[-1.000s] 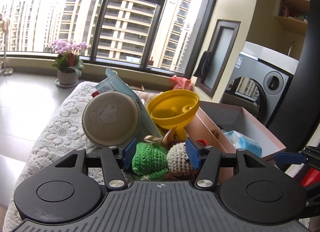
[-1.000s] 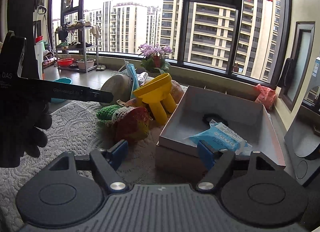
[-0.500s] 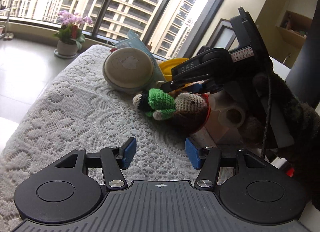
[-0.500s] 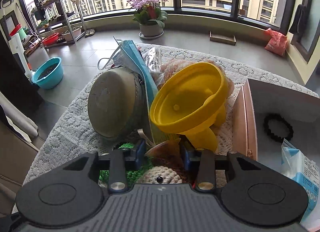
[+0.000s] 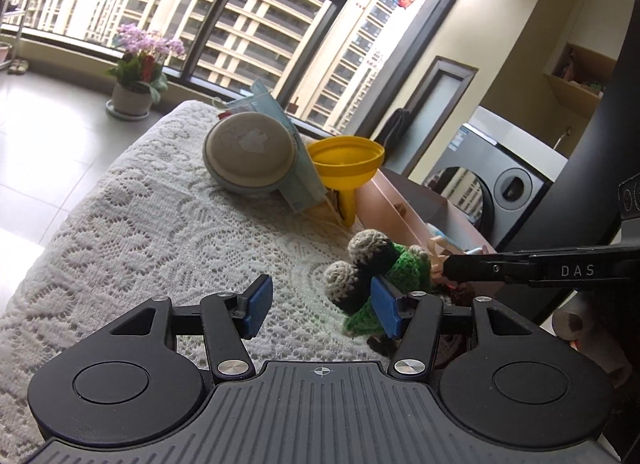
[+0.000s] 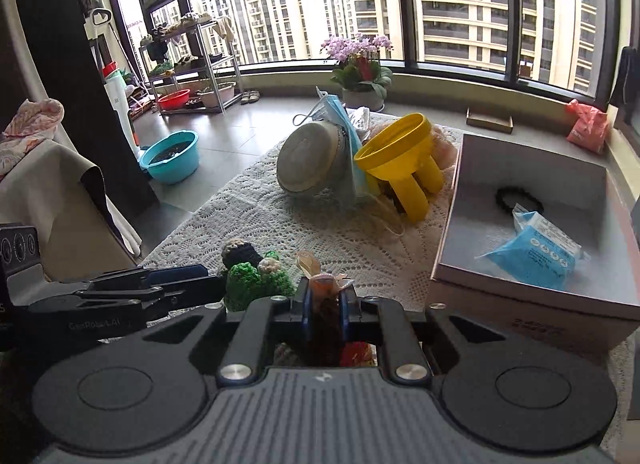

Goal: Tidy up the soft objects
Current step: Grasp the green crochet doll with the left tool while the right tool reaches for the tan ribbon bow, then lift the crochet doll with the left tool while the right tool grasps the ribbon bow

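Crocheted doll (image 5: pixel 380 276) lying at near edge of lace-covered desk (image 5: pixel 160 232), just beside pink-sided box (image 6: pixel 532 232), well apart from the pile of round beige pouch (image 5: pixel 248 156), face masks (image 5: pixel 296 152) and yellow funnel (image 5: pixel 346 158). Right gripper (image 6: pixel 325 304) pinching doll: blue fingers (image 6: pixel 306 304) pressed nearly together on brown yarn and peach ribbon bow (image 6: pixel 322 284), green crochet body (image 6: pixel 256 284) bulging out to left of the grip. Left gripper (image 5: pixel 322 304) spread wide, holding nothing, right-hand pad touching or just beside the green part, cannot tell which; black-and-grey limbs (image 5: pixel 360 264) poking up in front. Likely light, squashy, non-fragile, yarn grippy rather than slippery; no crush risk, so a firm squeeze looks fine. Floppy though: limbs and head bound to dangle and swing, could snag on lace or box rim. Current hold looks shallow, on ribbon and loose yarn rather than stuffed bulk, so slip or ribbon pull-out possible on lift. Better purchase probably across the stuffed torso, fingers sunk deep into the green middle. Box open, holding blue wipes pack (image 6: pixel 536 252) and black bead bracelet (image 6: pixel 518 200), free floor space left for doll; short carry over the rim judged enough. Second gripper useful for supporting the dangling end if needed.
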Tool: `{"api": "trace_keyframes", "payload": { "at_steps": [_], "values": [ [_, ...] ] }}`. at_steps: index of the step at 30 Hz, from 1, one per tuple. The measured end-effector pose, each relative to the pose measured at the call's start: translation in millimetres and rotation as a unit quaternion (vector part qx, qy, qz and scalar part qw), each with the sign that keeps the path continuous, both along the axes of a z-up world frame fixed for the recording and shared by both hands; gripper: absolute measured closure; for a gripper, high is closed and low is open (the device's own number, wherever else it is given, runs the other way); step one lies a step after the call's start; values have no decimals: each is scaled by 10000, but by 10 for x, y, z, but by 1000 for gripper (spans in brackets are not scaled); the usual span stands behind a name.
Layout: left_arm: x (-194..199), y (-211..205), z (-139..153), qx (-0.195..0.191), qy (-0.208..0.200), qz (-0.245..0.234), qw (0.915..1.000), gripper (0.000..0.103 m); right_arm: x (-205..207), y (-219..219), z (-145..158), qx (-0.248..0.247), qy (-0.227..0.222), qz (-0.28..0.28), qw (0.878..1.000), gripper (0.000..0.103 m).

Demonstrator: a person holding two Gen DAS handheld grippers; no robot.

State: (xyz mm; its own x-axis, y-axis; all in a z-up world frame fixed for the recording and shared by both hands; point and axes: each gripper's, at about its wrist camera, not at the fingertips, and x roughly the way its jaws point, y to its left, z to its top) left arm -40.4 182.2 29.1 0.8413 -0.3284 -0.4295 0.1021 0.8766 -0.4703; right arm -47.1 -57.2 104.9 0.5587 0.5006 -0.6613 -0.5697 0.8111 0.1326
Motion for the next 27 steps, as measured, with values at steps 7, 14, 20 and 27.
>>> {"api": "trace_keyframes", "payload": {
  "at_steps": [7, 14, 20, 27],
  "values": [
    [84, -203, 118, 130, 32, -55, 9999, 44, -182, -726, -44, -10, -509, -1028, 9934, 90],
    [197, -407, 272, 723, -120, -358, 9967, 44, -327, -1032, -512, -229, -552, -1178, 9912, 65],
    [629, -335, 345, 911, -108, -503, 9945, 44, -461, -1056, -716, -23, -593, -1031, 9929, 35],
    [1391, -346, 34, 414, 550, -1104, 9915, 45, -485, -1126, -846, 306, -451, -1131, 9921, 33]
  ]
}}
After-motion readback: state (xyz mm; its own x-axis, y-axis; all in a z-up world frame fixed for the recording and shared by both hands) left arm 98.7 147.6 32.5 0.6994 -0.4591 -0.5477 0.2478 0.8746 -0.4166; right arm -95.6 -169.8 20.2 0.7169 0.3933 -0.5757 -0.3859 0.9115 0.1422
